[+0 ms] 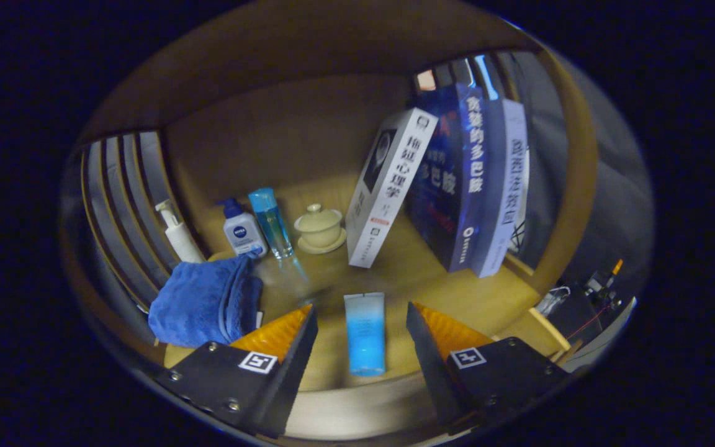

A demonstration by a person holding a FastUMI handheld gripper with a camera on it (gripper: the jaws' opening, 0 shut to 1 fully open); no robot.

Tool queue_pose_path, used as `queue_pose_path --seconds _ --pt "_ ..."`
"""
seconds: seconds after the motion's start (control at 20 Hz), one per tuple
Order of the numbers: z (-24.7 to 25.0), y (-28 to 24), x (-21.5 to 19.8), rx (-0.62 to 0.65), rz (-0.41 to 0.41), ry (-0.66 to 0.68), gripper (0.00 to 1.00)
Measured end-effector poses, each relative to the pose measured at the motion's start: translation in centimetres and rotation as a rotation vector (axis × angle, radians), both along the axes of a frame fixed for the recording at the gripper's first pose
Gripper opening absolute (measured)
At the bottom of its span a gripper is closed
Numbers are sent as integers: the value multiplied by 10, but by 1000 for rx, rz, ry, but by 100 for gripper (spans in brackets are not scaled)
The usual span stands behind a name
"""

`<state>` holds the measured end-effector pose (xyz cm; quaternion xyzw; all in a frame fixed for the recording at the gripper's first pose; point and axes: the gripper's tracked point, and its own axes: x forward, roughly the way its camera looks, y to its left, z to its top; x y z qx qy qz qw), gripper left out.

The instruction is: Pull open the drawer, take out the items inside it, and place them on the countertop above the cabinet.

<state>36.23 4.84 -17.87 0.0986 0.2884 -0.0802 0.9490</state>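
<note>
The gripper (362, 323) hangs with its fingers spread wide and holding nothing. A blue-and-white tube (365, 334) lies flat on the wooden countertop (494, 298) in the gap between them, touched by neither finger. Just beside the left finger sits a folded blue towel (202, 301). Beyond the fingers stand a pump bottle (179, 233), a lotion bottle (243, 230), a clear blue bottle (270, 222) and a lidded cup (319, 228); books (457, 180) lean further right. The tube looks already delivered; whether the drawer holds more, I cannot tell.
</note>
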Motion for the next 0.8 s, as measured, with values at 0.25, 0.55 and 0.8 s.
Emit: queue_pose_path --seconds 0.25,0.55,0.8 --pt "46 -15 -56 -55 -65 -149 86" --pt "52 -19 -141 1 -161 -329 85" --pt "38 -10 -193 13 -138 -393 86"
